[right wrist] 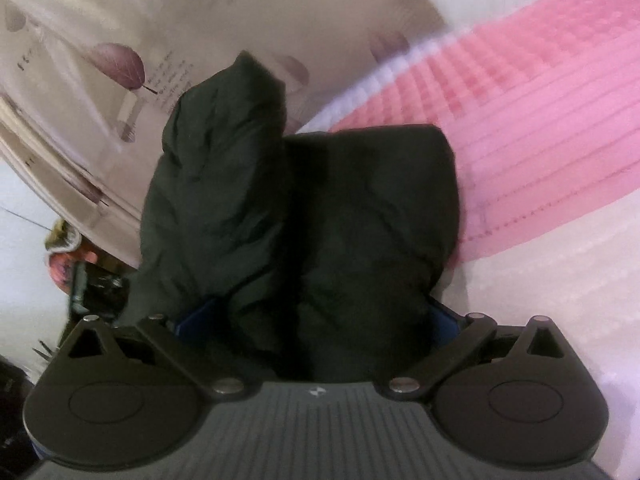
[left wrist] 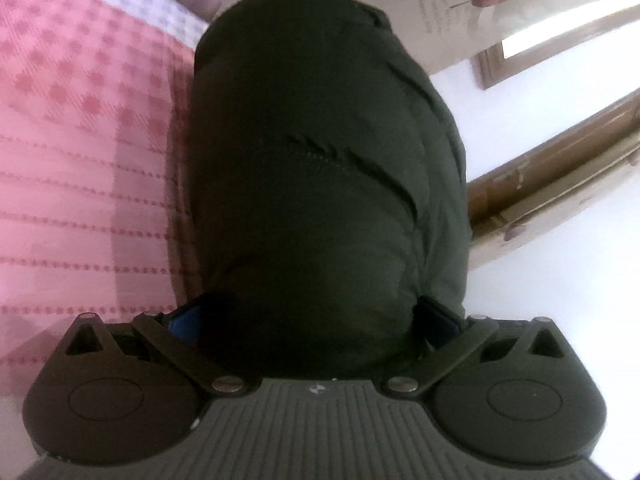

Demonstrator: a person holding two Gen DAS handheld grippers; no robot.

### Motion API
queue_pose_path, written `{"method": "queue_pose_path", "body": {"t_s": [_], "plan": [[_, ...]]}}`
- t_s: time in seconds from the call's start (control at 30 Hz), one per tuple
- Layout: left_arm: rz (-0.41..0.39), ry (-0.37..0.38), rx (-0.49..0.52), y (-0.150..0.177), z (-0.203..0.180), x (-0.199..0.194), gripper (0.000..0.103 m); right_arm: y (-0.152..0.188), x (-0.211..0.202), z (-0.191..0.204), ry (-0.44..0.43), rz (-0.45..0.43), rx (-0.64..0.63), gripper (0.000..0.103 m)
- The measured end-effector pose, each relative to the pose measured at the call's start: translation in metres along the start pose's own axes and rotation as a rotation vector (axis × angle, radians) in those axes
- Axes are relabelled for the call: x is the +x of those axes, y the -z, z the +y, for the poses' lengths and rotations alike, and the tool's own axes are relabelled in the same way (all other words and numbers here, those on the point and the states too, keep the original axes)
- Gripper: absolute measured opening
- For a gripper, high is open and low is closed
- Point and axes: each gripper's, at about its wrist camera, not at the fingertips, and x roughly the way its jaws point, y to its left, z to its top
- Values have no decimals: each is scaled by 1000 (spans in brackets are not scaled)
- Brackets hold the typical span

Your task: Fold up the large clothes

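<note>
A dark green padded jacket point(left wrist: 328, 168) fills the middle of the left wrist view, bulging out from between the fingers. My left gripper point(left wrist: 316, 320) is shut on the jacket; only blue pad edges show at each side. In the right wrist view the same jacket point(right wrist: 312, 216) hangs in two puffy folds. My right gripper point(right wrist: 316, 316) is shut on it too, fingertips hidden by fabric. Both hold the jacket lifted above a pink checked bedsheet point(left wrist: 80, 140).
The pink sheet point(right wrist: 540, 120) lies on a bed. A beige curtain with purple leaf prints point(right wrist: 100, 80) hangs behind. A wooden window frame point(left wrist: 560, 152) and white wall are at the right. Cluttered items point(right wrist: 68, 264) sit at the left.
</note>
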Motion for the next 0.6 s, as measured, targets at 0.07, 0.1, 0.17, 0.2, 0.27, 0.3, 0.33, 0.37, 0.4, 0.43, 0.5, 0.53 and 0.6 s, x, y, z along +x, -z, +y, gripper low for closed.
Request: {"method": "queue_pose_path", "body": {"t_s": [0.07,0.1,0.17,0.2,0.27,0.3,0.33,0.37,0.4,0.43,0.5,0.53,0.6], "plan": [[5,6,-11,-2,2,4,103,-2,4,-1,-23,0,23,103],[2,3,-12,-3,2,6,103,-1,6,-1,-28,-1,24,103],[-18,-12,11,-1,-3,7,103,0,9,3,-29,-7,13,103],[-32,-21,19,2,-5,6,103,2,10,5,-27,-13,5,103],[-65,-46,44,8,-14,6,103,6,11,12,-16,-16,-11,100],[-78,-58,53,11,-17,4,103,9,11,16,-23,-23,-11,95],[-93,-74,66,13,-22,2,103,10,11,18,-30,-31,-14,90],[-104,-83,74,14,-25,0,102,13,10,23,-34,-43,-25,88],[-115,-89,79,17,-28,-4,102,13,11,25,-41,-52,-34,86],[-126,-96,86,19,-31,-7,102,15,12,28,-50,-55,-41,85],[-137,-104,100,21,-37,-14,102,19,13,32,-58,-65,-35,82],[-142,-107,101,23,-37,-20,102,20,13,35,-64,-72,-29,79],[-153,-115,101,26,-39,-30,102,23,12,42,-84,-91,-21,73]]}}
